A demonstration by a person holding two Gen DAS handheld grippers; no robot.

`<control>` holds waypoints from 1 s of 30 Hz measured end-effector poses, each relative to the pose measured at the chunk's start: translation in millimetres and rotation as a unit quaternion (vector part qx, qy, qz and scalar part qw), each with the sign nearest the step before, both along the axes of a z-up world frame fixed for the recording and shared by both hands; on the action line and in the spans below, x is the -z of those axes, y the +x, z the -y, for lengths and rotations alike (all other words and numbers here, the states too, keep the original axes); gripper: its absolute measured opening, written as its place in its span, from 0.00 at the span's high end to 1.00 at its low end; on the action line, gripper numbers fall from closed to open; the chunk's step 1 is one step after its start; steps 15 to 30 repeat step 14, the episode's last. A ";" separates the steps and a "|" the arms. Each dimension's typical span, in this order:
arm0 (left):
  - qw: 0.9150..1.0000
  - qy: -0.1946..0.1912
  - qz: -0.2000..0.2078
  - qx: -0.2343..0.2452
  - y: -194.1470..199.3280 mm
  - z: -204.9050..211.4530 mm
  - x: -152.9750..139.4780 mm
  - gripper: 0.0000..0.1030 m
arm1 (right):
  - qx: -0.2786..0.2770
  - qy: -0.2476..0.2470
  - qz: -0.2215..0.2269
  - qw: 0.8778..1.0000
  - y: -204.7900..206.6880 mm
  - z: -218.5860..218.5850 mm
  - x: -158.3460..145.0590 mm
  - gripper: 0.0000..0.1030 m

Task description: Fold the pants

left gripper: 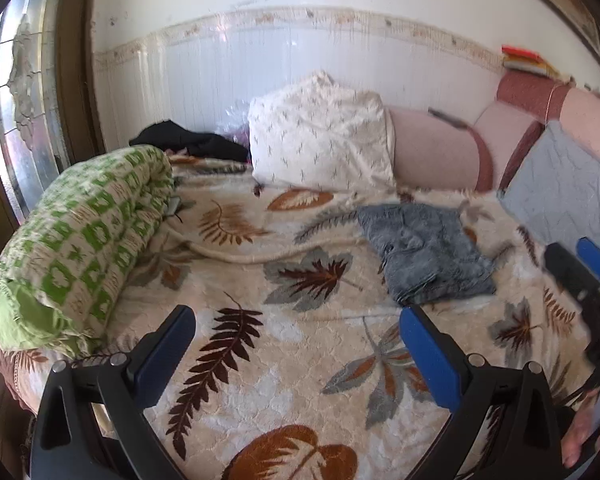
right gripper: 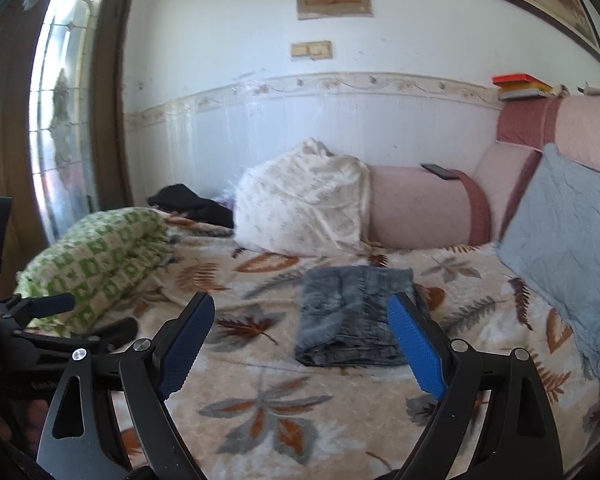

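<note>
The bed (right gripper: 340, 432), under a leaf-print blanket, is carrying everything. The grey pants (right gripper: 352, 316) are lying on it as a compact folded bundle — apparently the fold is complete — in front of the white pillow (right gripper: 304, 204). The left tongs (left gripper: 296, 360) and right tongs (right gripper: 300, 344) are both gaping wide, gripping nothing — hovering clear of the bundle, presumably released.

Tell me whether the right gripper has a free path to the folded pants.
Probably yes. The right gripper is open and aimed at the pants, which lie bare on the blanket just ahead, with nothing between them.
</note>
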State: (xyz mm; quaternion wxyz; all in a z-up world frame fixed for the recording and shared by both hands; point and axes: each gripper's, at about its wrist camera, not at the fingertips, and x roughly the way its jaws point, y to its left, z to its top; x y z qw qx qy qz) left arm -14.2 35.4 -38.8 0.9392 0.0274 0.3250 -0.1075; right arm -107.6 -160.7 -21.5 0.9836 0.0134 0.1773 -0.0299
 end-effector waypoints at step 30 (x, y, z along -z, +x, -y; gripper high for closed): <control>0.999 -0.017 -0.029 0.007 15.9 17.4 23.7 0.00 | 0.081 0.085 -0.073 0.990 29.4 76.1 48.1 0.14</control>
